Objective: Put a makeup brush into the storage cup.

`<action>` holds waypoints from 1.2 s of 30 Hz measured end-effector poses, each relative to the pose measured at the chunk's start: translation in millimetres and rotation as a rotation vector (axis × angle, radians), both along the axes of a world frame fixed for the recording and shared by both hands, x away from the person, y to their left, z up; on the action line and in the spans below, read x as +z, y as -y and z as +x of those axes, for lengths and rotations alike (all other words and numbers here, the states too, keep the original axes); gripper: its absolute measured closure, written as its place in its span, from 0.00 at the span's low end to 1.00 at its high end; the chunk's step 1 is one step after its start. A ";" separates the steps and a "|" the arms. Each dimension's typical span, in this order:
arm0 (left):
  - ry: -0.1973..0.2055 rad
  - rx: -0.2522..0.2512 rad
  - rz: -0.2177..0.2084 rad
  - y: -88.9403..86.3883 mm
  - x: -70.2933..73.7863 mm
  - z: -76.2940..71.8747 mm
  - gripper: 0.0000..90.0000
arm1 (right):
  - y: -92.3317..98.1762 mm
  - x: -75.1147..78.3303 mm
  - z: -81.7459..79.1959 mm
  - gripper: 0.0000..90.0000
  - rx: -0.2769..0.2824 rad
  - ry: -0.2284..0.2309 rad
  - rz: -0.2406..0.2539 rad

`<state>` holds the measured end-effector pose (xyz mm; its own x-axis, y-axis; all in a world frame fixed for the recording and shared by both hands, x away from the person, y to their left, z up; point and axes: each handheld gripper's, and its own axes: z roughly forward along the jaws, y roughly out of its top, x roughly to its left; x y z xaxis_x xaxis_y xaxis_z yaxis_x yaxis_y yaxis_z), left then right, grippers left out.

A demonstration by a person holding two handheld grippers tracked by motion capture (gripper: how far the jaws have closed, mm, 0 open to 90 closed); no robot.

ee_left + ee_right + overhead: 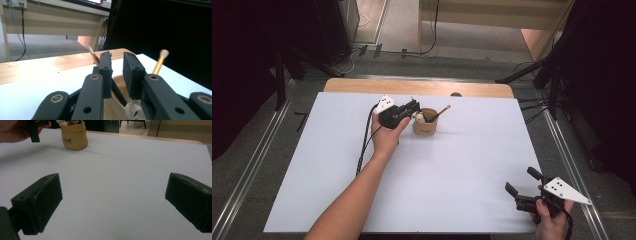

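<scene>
A small tan pot [425, 123] stands on the far middle of the white table [452, 170], with a gold-handled brush [160, 63] and a wooden stick [93, 54] leaning out of it. The left gripper [410, 111] hovers at the pot's rim, its jaws a narrow gap apart with nothing pinched between them, a pale rounded piece [133, 111] just below. Well apart at the near right corner, the right gripper [523, 188] rests with jaws wide over bare table.

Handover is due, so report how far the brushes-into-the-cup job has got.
Done: brushes stand in the tan cup, among them a gold-handled brush. In hand: the left gripper hovers over the cup, jaws slightly apart, gripping nothing. Left: probably just pulling that hand away; the right gripper rests wide open near the table's corner.
</scene>
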<state>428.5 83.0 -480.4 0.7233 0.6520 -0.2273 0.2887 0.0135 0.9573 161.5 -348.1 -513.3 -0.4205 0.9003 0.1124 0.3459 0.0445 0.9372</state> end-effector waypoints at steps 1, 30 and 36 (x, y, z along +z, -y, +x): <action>0.004 -0.004 -0.002 -1.1 1.0 -0.7 0.84 | 0.0 0.0 0.0 0.02 0.000 0.000 0.000; -0.084 -0.058 0.098 -56.4 27.5 -32.6 0.29 | -2.3 0.5 1.5 0.02 0.005 0.003 -0.008; -0.088 -0.062 0.125 -63.7 26.2 -42.6 0.00 | -2.1 0.6 1.0 0.02 0.005 0.001 -0.005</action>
